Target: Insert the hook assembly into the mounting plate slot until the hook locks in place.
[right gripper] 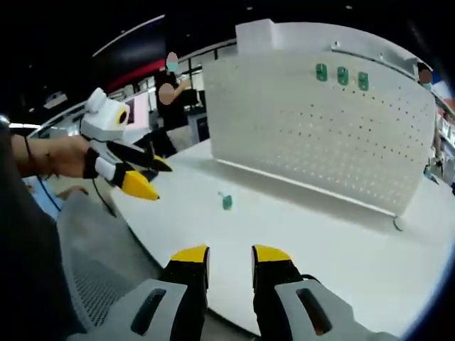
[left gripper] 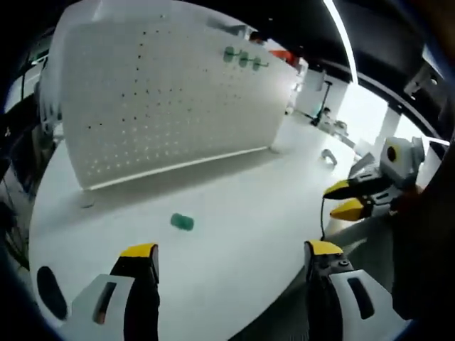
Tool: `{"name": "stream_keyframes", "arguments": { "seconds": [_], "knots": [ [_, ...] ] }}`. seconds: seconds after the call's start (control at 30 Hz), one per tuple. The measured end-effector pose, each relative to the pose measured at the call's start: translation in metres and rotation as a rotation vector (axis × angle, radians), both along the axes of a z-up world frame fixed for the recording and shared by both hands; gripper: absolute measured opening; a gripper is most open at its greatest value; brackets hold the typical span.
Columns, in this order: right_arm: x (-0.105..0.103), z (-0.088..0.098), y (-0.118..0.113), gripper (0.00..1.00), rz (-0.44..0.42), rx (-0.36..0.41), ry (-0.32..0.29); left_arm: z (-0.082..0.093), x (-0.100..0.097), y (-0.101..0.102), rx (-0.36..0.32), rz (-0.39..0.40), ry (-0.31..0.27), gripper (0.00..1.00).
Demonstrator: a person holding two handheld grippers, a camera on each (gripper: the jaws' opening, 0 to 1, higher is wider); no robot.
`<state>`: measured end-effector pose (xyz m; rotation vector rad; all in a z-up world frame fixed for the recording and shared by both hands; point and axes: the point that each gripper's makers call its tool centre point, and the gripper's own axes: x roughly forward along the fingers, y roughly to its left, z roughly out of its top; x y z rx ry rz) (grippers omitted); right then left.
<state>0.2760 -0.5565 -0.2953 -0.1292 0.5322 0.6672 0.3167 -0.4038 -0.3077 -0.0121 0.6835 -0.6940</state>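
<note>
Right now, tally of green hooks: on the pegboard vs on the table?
Green hooks on the pegboard: 3 ()
Green hooks lying on the table: 1 ()
Total: 4

I see a white perforated pegboard panel (left gripper: pixel 167 99) standing upright on the far part of a white tabletop (left gripper: pixel 234 234). Three small green hooks (right gripper: pixel 342 74) sit in a row near its upper edge. One small green hook piece (left gripper: pixel 182 222) lies on the tabletop before the panel, well apart from it.
</note>
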Motion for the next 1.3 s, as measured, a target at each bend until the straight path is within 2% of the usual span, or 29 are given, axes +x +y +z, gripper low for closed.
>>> {"name": "stream_keyframes", "arguments": {
  "seconds": [0.13, 0.3, 0.63, 0.8, 1.03, 1.13, 1.3],
  "knots": [
    [-0.002, 0.000, -0.001, 0.22, 0.003, 0.002, 0.008, -0.011, 0.000, 0.000, 0.049, -0.045, 0.006, 0.88],
    [-0.003, -0.001, -0.001, 0.22, 0.007, -0.001, 0.013, -0.019, 0.005, -0.003, 0.124, -0.121, -0.017, 0.87],
    [0.000, -0.004, -0.007, 0.22, -0.023, 0.005, 0.031, -0.033, 0.023, -0.011, 0.145, -0.184, -0.006, 0.84],
    [0.000, -0.006, -0.012, 0.22, -0.037, 0.003, 0.041, -0.040, 0.033, -0.016, 0.129, -0.195, 0.008, 0.81],
    [0.000, -0.010, -0.018, 0.22, -0.049, -0.005, 0.060, -0.054, 0.047, -0.022, 0.160, -0.259, 0.001, 0.75],
    [0.000, -0.011, -0.019, 0.22, -0.052, -0.009, 0.066, -0.060, 0.059, -0.024, 0.202, -0.271, -0.025, 0.79],
    [0.003, -0.008, -0.020, 0.22, -0.060, -0.002, 0.078, -0.069, 0.075, -0.032, 0.200, -0.302, -0.026, 0.70]
  ]
}}
